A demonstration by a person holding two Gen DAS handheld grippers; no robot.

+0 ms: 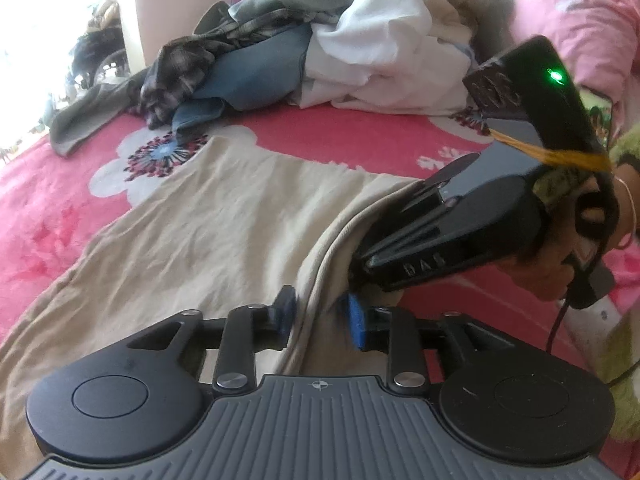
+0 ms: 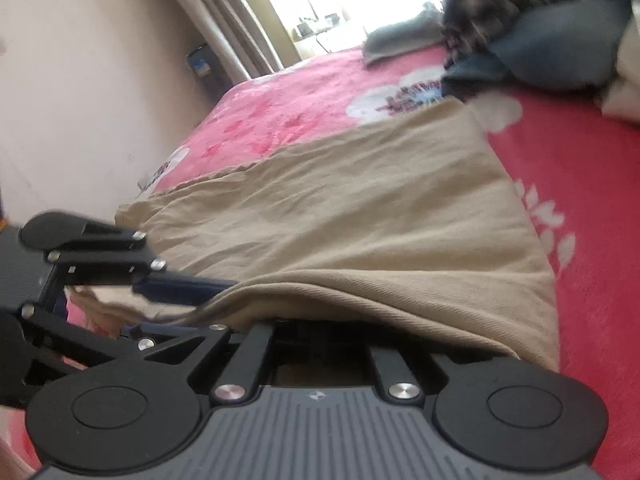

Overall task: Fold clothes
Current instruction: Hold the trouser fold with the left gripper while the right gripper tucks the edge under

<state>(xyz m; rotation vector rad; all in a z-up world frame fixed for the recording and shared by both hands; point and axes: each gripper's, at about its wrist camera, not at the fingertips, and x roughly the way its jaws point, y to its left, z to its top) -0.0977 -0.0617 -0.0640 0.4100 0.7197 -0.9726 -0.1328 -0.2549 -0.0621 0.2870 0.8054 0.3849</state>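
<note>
Bedroom, bright window at the upper left of the frame, pink floral bed cover (image 1: 360, 132) under everything. My work piece, a beige garment (image 1: 208, 224), lies spread flat across the middle of the bed, with one raised, doubled edge running down toward the lower centre in the left wrist view.

My left claw (image 1: 318, 318) sits at the bottom centre, its blue pads (image 1: 356, 324) apart, and that doubled edge runs between them; the pads do not look pressed on the cloth, so no real grip there. My right claw (image 1: 362, 270) comes in from the right of the frame, tip buried in the same edge just above the left one. From its own camera the fingertips are hidden under the beige fold (image 2: 360, 292), jaws drawn together, and I judge them clamped on the cloth.

Unfolded pile of clothes (image 1: 304, 52) sits at the top of the frame, well apart from the beige piece.

Step in hand, as I read it: securing the near edge with both claws before carrying it over for a fold. Next move calls for the left claw to close firmly on the edge, then both lifting together and evenly toward the far side, so the layers stay aligned.
</note>
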